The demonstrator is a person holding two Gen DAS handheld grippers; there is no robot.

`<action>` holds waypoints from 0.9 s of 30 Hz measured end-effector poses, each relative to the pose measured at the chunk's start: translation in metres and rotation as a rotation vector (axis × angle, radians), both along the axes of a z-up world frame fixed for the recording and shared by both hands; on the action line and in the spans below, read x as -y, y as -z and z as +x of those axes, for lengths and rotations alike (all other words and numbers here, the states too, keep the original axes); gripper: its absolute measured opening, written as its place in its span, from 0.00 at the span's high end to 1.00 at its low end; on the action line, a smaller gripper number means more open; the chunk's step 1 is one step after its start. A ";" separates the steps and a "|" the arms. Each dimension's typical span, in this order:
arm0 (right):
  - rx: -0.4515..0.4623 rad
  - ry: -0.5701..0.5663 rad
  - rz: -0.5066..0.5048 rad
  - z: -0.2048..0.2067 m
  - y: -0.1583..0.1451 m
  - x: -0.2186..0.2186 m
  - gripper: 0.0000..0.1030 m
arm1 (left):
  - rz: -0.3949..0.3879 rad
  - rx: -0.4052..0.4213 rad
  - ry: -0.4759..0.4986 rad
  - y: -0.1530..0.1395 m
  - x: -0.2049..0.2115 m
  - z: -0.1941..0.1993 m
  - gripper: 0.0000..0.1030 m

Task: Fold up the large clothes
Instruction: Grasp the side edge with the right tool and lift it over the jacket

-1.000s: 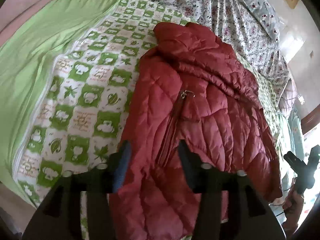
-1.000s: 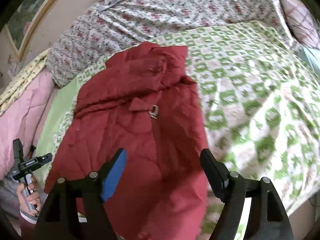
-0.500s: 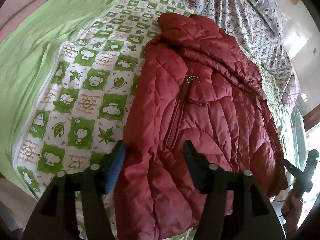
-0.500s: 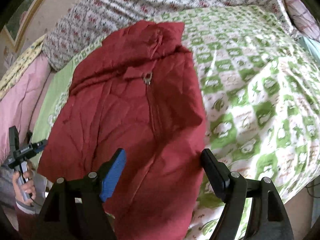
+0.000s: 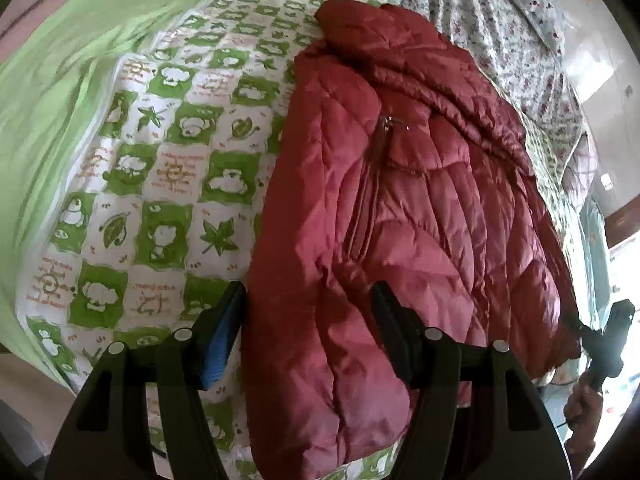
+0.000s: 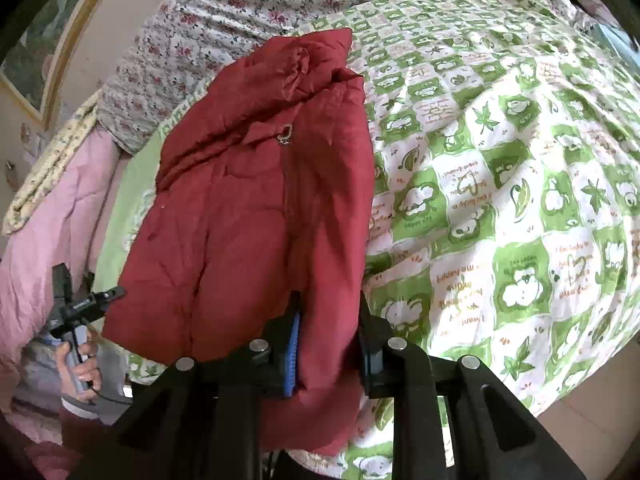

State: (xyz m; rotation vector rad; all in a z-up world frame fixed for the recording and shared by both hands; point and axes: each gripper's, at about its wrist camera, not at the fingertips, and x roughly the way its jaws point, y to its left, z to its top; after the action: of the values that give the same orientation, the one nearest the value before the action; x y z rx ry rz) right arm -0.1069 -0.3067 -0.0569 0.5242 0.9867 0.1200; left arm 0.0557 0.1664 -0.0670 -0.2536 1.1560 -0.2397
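On bed (image 6: 520, 200), red jacket (image 5: 400, 208) lies lengthwise over green-checked quilt (image 5: 168, 184), hem hanging off near edge, zipper pull (image 6: 285, 134) up near collar. Right tongs (image 6: 326, 344) pinching hem fold between blue pad and black finger. Left tongs (image 5: 308, 316) spread wide, straddling jacket's left hem edge. Floral sheet (image 6: 224, 20) beyond collar; pink blanket (image 6: 52, 216) beside.
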 end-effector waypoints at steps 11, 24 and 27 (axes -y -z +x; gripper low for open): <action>-0.011 -0.005 0.040 0.000 0.002 -0.001 0.54 | -0.016 -0.024 0.041 0.015 0.001 -0.013 0.35; -0.019 -0.054 0.050 -0.004 0.010 -0.009 0.74 | -0.004 0.035 0.116 0.009 0.009 -0.028 0.66; -0.006 -0.062 0.063 -0.007 0.008 -0.008 0.76 | -0.017 0.049 0.120 0.005 0.005 -0.033 0.70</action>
State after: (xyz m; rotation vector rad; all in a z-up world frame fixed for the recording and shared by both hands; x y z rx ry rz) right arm -0.1144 -0.2990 -0.0646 0.5519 1.0083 0.2059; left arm 0.0228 0.1610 -0.0721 -0.1924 1.1221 -0.3592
